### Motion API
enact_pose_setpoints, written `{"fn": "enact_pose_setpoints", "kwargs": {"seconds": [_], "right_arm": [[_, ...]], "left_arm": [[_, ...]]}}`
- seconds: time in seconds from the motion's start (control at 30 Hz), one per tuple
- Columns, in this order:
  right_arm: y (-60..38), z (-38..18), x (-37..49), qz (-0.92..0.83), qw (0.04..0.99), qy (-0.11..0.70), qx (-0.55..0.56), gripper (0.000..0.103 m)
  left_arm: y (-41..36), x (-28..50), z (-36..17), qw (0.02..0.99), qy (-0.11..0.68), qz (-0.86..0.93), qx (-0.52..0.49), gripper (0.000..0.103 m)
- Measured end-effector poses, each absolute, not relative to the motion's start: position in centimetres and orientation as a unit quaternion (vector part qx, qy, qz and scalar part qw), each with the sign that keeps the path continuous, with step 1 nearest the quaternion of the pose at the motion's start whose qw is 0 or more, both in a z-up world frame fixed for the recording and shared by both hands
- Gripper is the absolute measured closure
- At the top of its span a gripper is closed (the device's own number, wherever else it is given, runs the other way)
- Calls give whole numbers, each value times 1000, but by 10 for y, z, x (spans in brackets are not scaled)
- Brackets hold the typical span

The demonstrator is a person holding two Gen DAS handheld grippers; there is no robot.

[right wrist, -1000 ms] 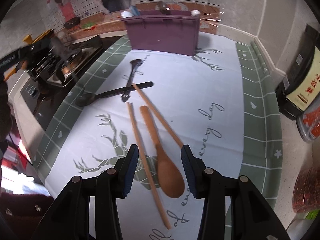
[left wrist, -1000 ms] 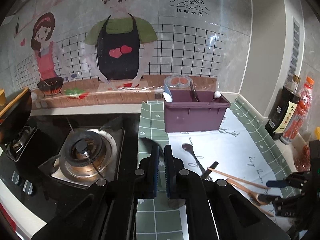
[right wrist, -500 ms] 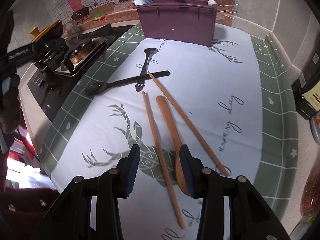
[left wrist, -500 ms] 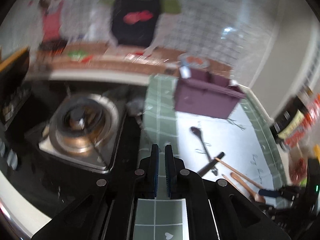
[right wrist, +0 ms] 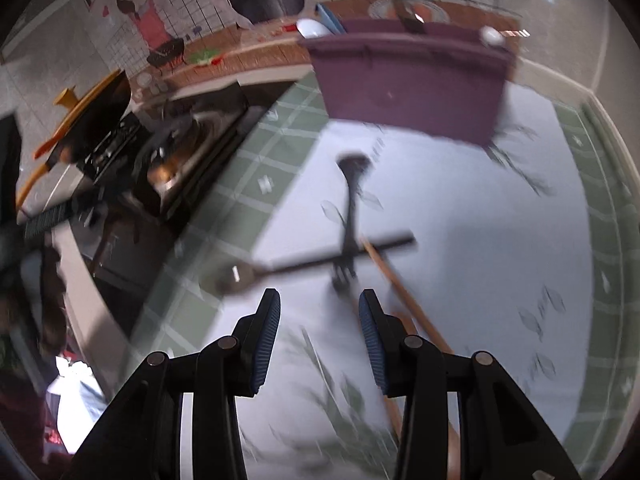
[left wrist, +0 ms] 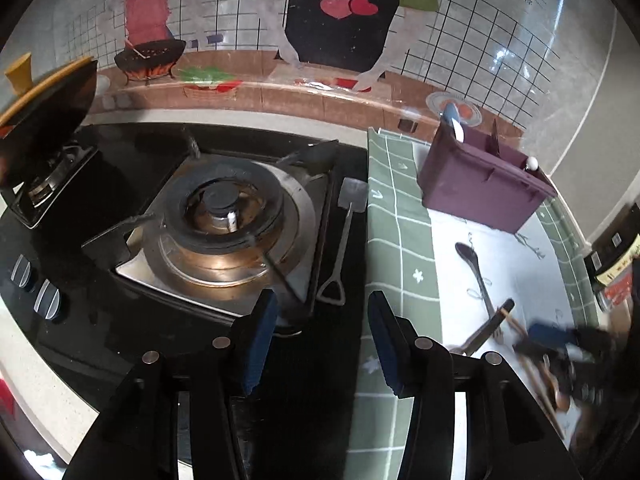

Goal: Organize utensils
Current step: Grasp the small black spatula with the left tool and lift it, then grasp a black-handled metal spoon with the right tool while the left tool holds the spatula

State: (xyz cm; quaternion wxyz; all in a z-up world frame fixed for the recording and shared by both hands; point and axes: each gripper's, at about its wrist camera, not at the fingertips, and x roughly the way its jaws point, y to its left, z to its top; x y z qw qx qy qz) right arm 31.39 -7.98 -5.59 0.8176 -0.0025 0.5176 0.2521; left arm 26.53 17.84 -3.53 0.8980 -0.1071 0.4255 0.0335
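My left gripper [left wrist: 320, 320] is open and empty above the stove's right edge, just short of a small metal spatula [left wrist: 345, 240] lying on the black glass. My right gripper [right wrist: 319, 320] is open and empty over the mat; it also shows blurred in the left wrist view [left wrist: 560, 344]. Ahead of it lie a black ladle [right wrist: 288, 270], a black spoon [right wrist: 352, 208] crossing it, and wooden chopsticks [right wrist: 404, 300]. The purple utensil bin [right wrist: 412, 84] stands at the back with utensils in it; it also shows in the left wrist view [left wrist: 480, 188].
A gas burner [left wrist: 224, 216] sits left of the spatula. A black wok with a lid [left wrist: 44, 112] is on the far left burner. Stove knobs [left wrist: 36, 288] are at the front left. A soy sauce bottle [left wrist: 616, 252] stands at the right edge. The right wrist view is blurred.
My left gripper has opened and swung left and down over the stove, bringing the spatula into view. My right gripper has moved forward past the wooden spoon toward the black utensils.
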Motion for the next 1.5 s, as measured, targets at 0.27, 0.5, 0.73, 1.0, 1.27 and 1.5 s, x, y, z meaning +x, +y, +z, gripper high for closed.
{"fn": "enact_pose_setpoints", "kwargs": {"seconds": [0.27, 0.5, 0.73, 1.0, 1.27, 1.5], "right_arm": [[-65, -66, 329, 241, 813, 529, -27, 64], [-95, -62, 304, 229, 824, 518, -10, 64], [-125, -67, 291, 214, 828, 518, 18, 64], [-139, -76, 292, 203, 825, 526, 29, 64], [-143, -83, 294, 204, 819, 535, 38, 64], [-143, -83, 293, 208, 818, 535, 41, 64]], "left_arm": [[157, 294, -27, 892, 435, -67, -97, 55], [137, 399, -18, 836, 527, -107, -105, 55], [153, 468, -28, 816, 564, -47, -118, 55], [149, 488, -55, 811, 579, -33, -70, 55], [146, 496, -71, 803, 594, -28, -32, 55], [146, 505, -81, 800, 600, -20, -28, 55]]}}
